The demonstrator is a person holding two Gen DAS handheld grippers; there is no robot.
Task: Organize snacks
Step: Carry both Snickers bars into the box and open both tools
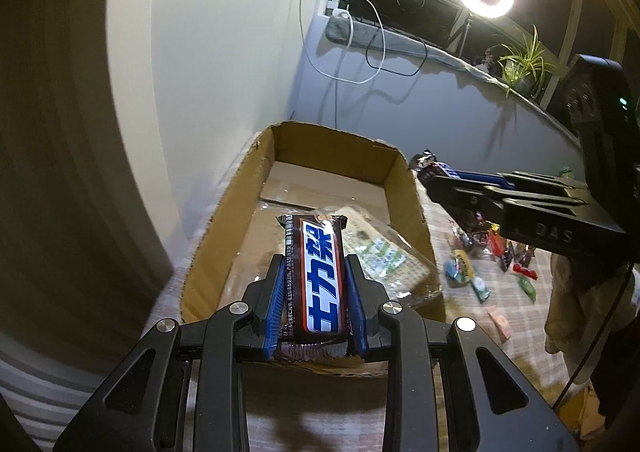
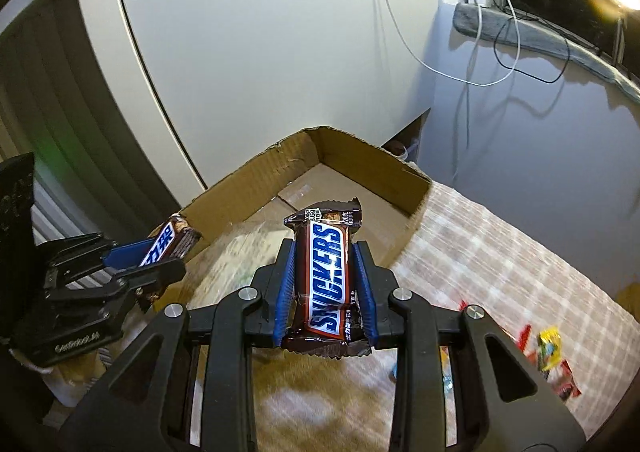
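Now we have the shallow, open-topped brown cardboard box (image 1: 404,188) lying straight ahead of both tools, its long axis running away from us toward the far wall, on the pale checked tablecloth (image 2: 480,252). Inside it we see only one clear plastic packet with green print (image 1: 380,256), lying at the near right of the floor; the far half is bare cardboard. Our left gripper (image 1: 316,292) is clamped on a brown bar in a blue-and-white wrapper with Chinese lettering (image 1: 318,276), held lengthwise along the box, and it looks the nearer hand, already over the near rim. Our right gripper (image 2: 326,288) is clamped on a brown Snickers bar (image 2: 326,276), just right of the box's near corner. We judge both bars must travel forward and down. Loose bright-wrapped sweets (image 1: 492,256) lie scattered on the cloth to the right.
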